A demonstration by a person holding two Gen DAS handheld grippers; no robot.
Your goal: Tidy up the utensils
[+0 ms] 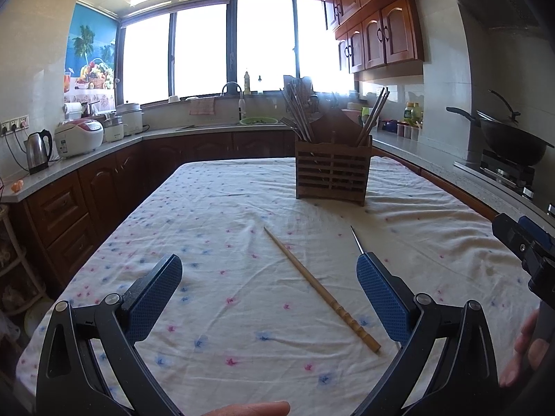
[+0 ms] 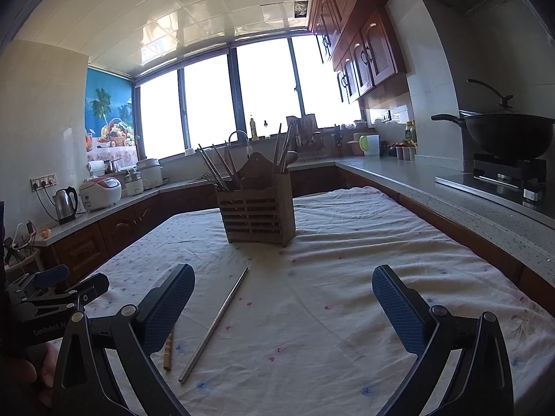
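A wooden chopstick (image 1: pixel 321 289) lies on the flowered tablecloth (image 1: pixel 215 215) between the open fingers of my left gripper (image 1: pixel 269 277). A metal chopstick (image 1: pixel 357 241) lies to its right, mostly hidden behind the right finger. In the right wrist view the metal chopstick (image 2: pixel 215 324) lies left of centre, with the wooden chopstick's end (image 2: pixel 168 353) beside the left finger. My right gripper (image 2: pixel 282 287) is open and empty above the cloth. A slatted wooden utensil holder (image 1: pixel 332 170) stands at the table's far end with several chopsticks in it; it also shows in the right wrist view (image 2: pixel 256 215).
Kitchen counters run around the table: a kettle (image 1: pixel 37 150) and rice cooker (image 1: pixel 79 137) on the left, a sink (image 1: pixel 222 124) under the windows, a wok (image 1: pixel 510 140) on the stove at the right. The right gripper's body (image 1: pixel 527 242) shows at the left wrist view's right edge.
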